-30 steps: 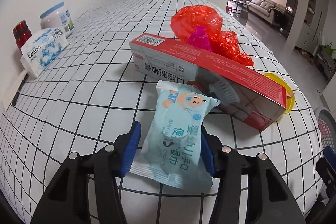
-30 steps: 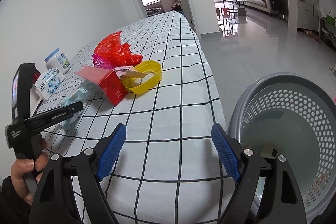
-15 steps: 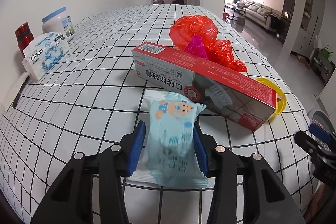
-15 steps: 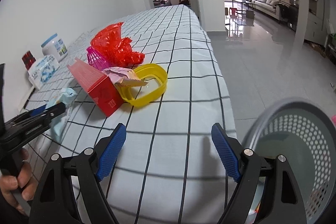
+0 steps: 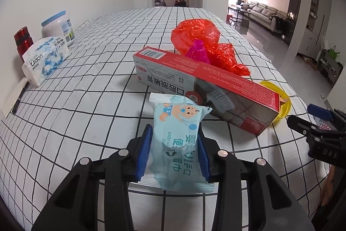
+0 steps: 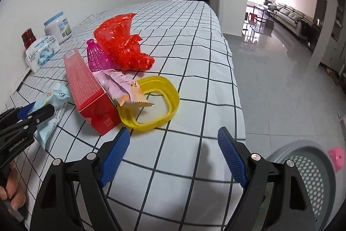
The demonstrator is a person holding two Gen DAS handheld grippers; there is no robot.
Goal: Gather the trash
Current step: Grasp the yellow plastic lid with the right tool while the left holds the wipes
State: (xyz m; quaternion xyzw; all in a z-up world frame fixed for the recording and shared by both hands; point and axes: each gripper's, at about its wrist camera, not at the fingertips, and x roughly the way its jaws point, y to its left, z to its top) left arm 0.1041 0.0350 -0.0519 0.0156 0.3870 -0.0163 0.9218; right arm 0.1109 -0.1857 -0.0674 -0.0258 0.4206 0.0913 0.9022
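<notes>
The left claw (image 5: 174, 147) has just been closing and now pinches the light blue wipes pack (image 5: 179, 133) between its blue pads, on the checked desk (image 5: 86, 83) just in front of the long red box (image 5: 207, 83). The right claw (image 6: 173, 154) hangs spread wide with nothing in it over the desk edge, near the yellow ring (image 6: 151, 101); a grey basket (image 6: 307, 168) stands on the floor below

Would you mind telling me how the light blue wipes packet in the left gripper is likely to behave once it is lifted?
The wipes packet looks soft: its sides crease where the left gripper pinches it, so it will probably sag. Its glossy film may slip. It looks thin and flat, so it is likely light.
</notes>
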